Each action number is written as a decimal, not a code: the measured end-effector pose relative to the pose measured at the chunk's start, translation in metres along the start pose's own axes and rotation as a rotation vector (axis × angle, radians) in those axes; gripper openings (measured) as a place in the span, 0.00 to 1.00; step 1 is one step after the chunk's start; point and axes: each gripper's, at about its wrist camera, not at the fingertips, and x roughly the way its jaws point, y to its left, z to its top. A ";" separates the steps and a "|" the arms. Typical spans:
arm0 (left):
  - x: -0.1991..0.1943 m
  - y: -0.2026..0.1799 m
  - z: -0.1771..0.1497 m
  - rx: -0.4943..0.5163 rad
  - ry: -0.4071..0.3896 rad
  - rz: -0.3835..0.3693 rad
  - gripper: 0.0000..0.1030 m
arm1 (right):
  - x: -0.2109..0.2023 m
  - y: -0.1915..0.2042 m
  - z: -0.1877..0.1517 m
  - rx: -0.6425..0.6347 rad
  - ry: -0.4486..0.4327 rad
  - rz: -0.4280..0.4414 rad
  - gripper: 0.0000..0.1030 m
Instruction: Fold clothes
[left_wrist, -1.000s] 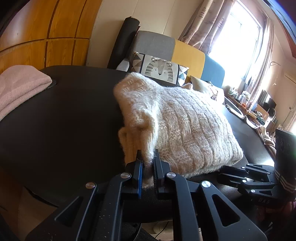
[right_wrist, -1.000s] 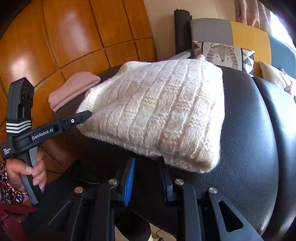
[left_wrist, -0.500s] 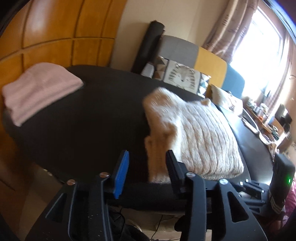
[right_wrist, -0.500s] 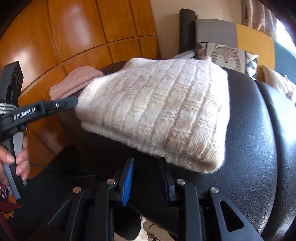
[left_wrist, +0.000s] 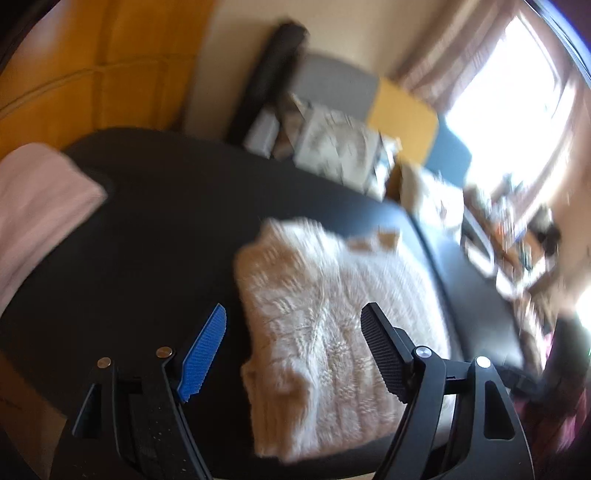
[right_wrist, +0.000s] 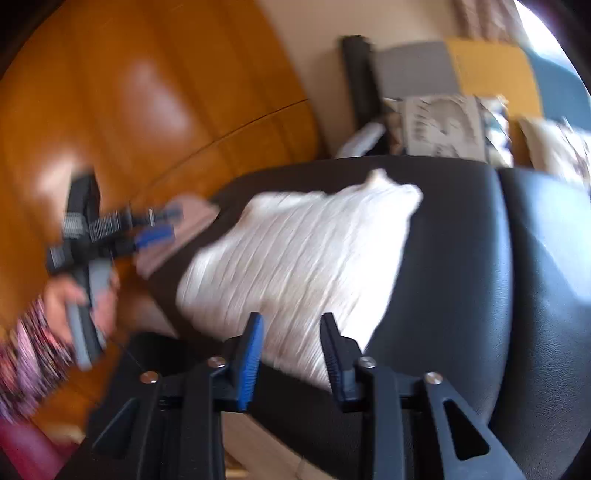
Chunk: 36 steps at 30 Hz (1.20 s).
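A folded cream knit sweater lies on the black leather surface; it also shows in the right wrist view. My left gripper is open and empty, held above the sweater's near edge. My right gripper is open and empty, just short of the sweater's near corner. The left gripper shows blurred at the left of the right wrist view, clear of the sweater.
A folded pink garment lies at the left end of the black surface. Wooden wall panels stand behind. A sofa with a patterned cushion sits beyond. Both views are motion-blurred.
My left gripper let go of the sweater's edge, opened wide and pulled back and up. My right gripper opened wider and drew back. The sweater lies flat.
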 end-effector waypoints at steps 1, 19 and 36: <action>0.013 -0.001 0.001 0.032 0.040 0.006 0.76 | 0.005 -0.007 0.007 0.035 0.019 -0.006 0.35; 0.084 0.058 -0.004 -0.159 0.253 -0.212 0.81 | 0.079 -0.077 0.036 0.311 0.220 0.045 0.79; 0.101 0.084 0.010 -0.325 0.388 -0.396 0.82 | 0.094 -0.104 0.022 0.465 0.266 0.196 0.80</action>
